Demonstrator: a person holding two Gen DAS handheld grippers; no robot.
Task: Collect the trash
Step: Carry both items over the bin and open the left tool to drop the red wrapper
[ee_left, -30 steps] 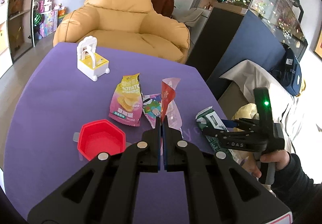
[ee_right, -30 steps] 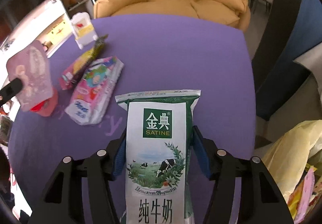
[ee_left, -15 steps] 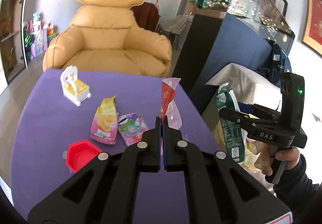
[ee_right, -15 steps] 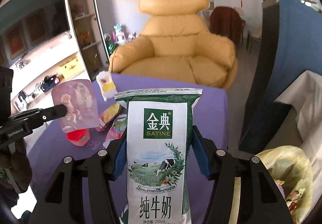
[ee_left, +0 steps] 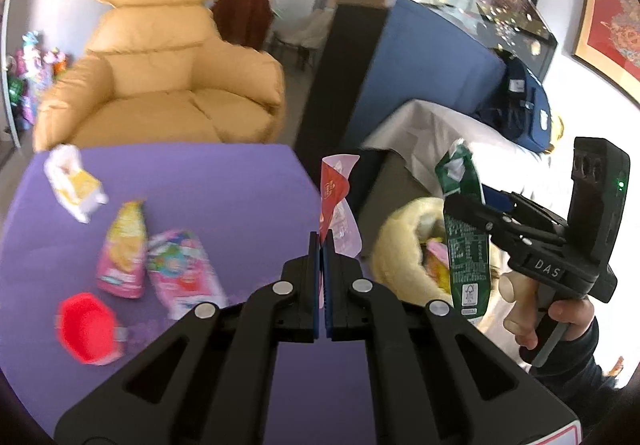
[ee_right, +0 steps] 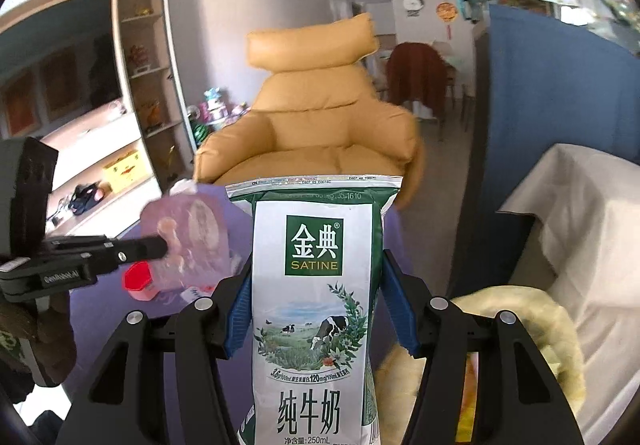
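Note:
My left gripper (ee_left: 322, 241) is shut on a red and clear plastic wrapper (ee_left: 335, 201), held upright above the purple table's right edge; the wrapper also shows in the right wrist view (ee_right: 188, 233). My right gripper (ee_right: 318, 309) is shut on a green and white milk pouch (ee_right: 316, 297), held upright over the yellow trash bag (ee_left: 400, 249). The pouch also shows in the left wrist view (ee_left: 464, 233). A yellow-pink snack bag (ee_left: 124, 249) and a pink wrapper (ee_left: 180, 273) lie on the table (ee_left: 200, 185).
A red hexagonal cup (ee_left: 86, 327) sits near the table's front left. A white and yellow toy chair (ee_left: 74, 187) stands at the back left. A tan armchair (ee_left: 160, 77) is behind the table. A blue partition (ee_left: 420, 85) and white-draped box (ee_left: 440, 137) stand right.
Both grippers rose and swung right with their loads. The milk pouch now hangs over the yellow bag; the wrapper is at the table's right edge.

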